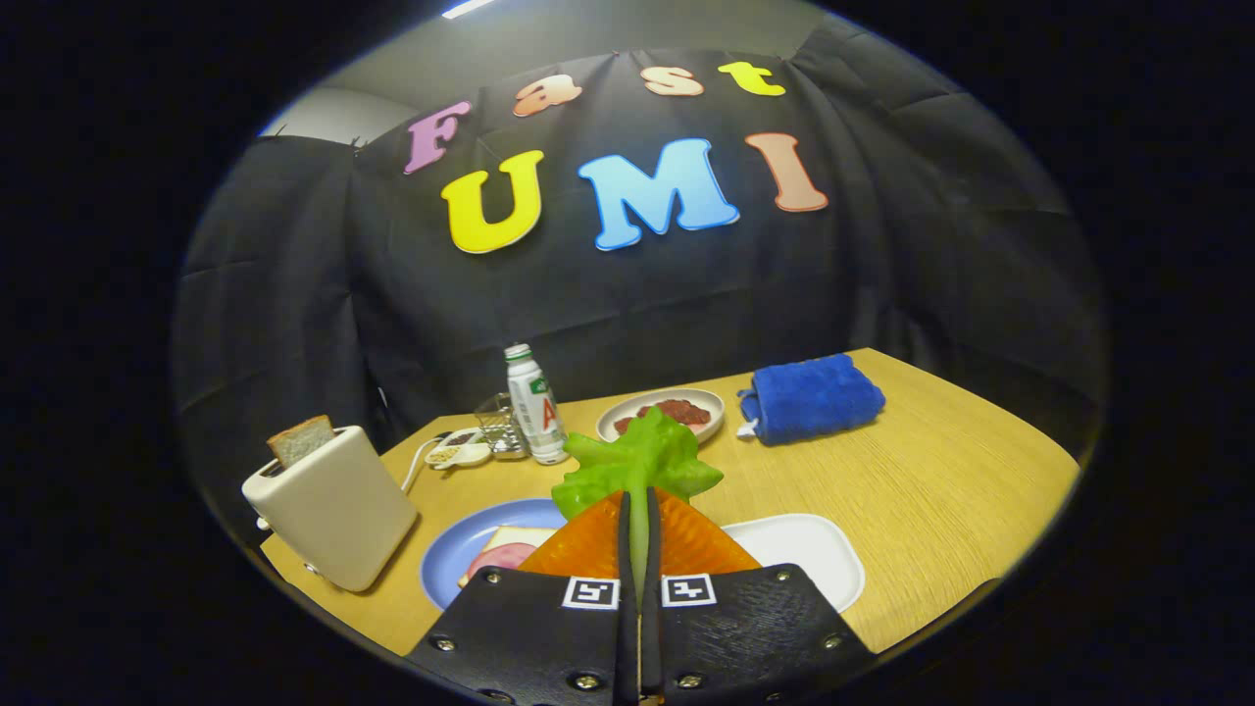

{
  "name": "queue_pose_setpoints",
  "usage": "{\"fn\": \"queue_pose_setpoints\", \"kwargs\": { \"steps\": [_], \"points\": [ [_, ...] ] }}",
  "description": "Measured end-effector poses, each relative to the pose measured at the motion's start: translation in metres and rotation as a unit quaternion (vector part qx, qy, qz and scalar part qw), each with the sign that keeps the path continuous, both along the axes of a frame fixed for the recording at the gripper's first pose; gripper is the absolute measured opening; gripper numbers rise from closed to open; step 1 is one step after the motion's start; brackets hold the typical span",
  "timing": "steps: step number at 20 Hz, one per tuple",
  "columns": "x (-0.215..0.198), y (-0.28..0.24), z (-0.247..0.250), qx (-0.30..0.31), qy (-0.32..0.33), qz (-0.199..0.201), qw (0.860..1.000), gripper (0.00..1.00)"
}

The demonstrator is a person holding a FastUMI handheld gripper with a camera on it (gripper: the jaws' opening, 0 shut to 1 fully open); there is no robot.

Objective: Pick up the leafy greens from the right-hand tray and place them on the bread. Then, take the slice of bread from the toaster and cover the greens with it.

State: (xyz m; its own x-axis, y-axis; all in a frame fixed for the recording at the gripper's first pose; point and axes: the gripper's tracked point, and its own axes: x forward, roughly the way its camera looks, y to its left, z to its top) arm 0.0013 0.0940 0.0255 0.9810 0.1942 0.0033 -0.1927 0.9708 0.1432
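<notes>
Your gripper (637,520) pinches glossy plastic-looking leafy greens (637,466) by the stem. Table (941,490): matt wood grain. Toaster (333,505): smooth satin shell; rough-crusted slice of bread (301,440). Blue towel (812,397): nubby cloth. White tray (809,554), blue plate (461,549): smooth.

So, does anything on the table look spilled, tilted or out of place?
Nothing stands out. The fingers are shut on the stem of the leafy greens, lifted above the blue plate with bread and ham. The toaster, its slice and the bottle stand upright.
</notes>
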Motion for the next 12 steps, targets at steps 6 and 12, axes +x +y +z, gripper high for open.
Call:
{"fn": "queue_pose_setpoints", "kwargs": {
  "steps": [6, 12],
  "points": [
    [0.007, 0.07, -0.024, -0.025, 0.021, 0.058, 0.998, 0.01],
    [0.021, 0.098, -0.068, -0.039, 0.083, 0.074, 0.993, 0.01]
  ]
}}
